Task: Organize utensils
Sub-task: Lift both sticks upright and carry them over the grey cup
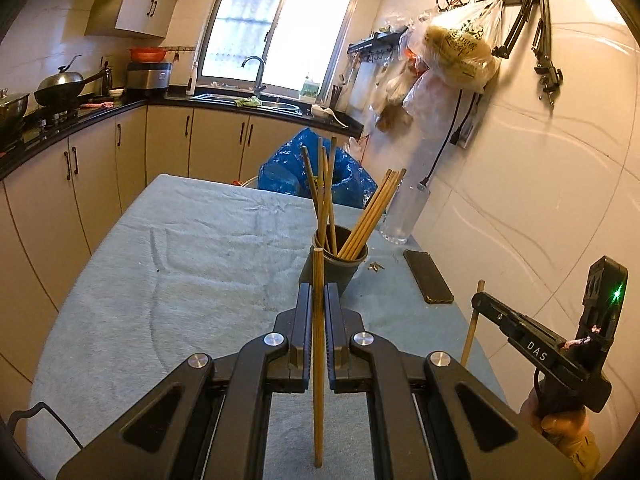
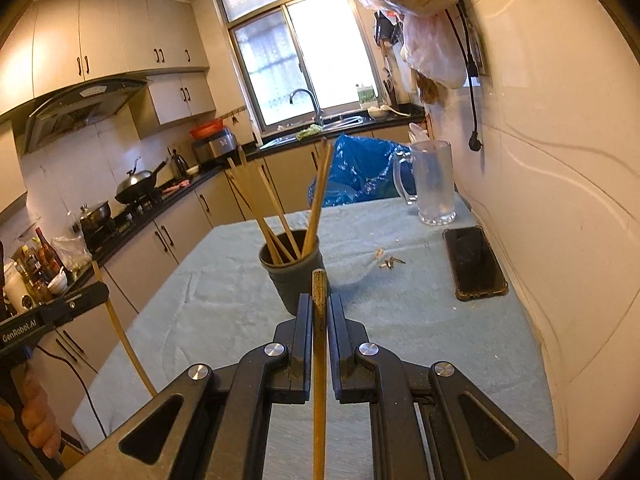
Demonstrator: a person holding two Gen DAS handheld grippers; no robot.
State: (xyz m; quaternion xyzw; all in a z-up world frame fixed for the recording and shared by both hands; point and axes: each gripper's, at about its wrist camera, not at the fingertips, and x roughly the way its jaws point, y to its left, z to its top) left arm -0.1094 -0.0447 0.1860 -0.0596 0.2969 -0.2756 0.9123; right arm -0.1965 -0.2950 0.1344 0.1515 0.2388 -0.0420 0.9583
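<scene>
A dark cup (image 1: 334,268) (image 2: 292,272) stands on the table with several wooden chopsticks (image 1: 326,192) (image 2: 316,196) leaning in it. My left gripper (image 1: 318,300) is shut on one wooden chopstick (image 1: 318,352), held upright just in front of the cup. In the same way, my right gripper (image 2: 319,312) is shut on another chopstick (image 2: 319,380), also close before the cup. Each gripper shows in the other's view: the right one (image 1: 480,300) at the right edge, the left one (image 2: 102,292) at the left edge, both with their chopsticks.
A light blue cloth covers the table (image 1: 180,260) (image 2: 420,340). A black phone (image 1: 428,276) (image 2: 476,262) lies near the wall, a clear glass mug (image 2: 434,182) (image 1: 404,214) behind it. Small scraps (image 2: 390,262) lie beside the cup. A blue bag (image 1: 320,172) sits past the far edge.
</scene>
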